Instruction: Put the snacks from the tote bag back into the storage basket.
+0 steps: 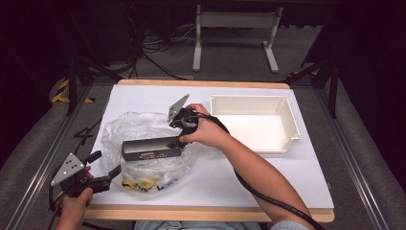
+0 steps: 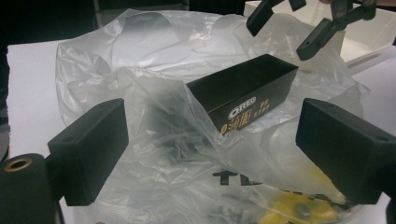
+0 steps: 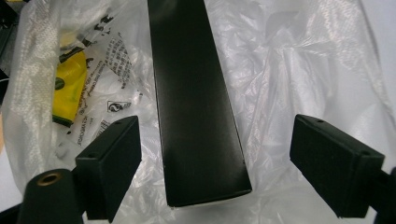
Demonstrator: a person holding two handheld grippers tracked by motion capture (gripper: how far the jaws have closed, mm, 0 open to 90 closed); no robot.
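Observation:
A long black Oreo box [image 1: 151, 149] lies on top of a crumpled clear plastic bag [image 1: 139, 124] at the table's left middle. My right gripper [image 1: 176, 142] points down at the box's right end. In the right gripper view its jaws stand open on either side of the box [image 3: 196, 102], with a gap on each side and no pad touching. My left gripper [image 1: 106, 163] hovers open at the table's front left, aimed at the bag [image 2: 154, 70] and the box [image 2: 243, 91], with nothing between its pads. The right gripper [image 2: 289, 28] hangs over the box's far end.
A white plastic bin [image 1: 292, 120] stands at the back right on the white table sheet [image 1: 268, 182]. A yellow packet [image 1: 139, 183] and printed wrappers lie inside the bag near the front. A cable runs along the right forearm.

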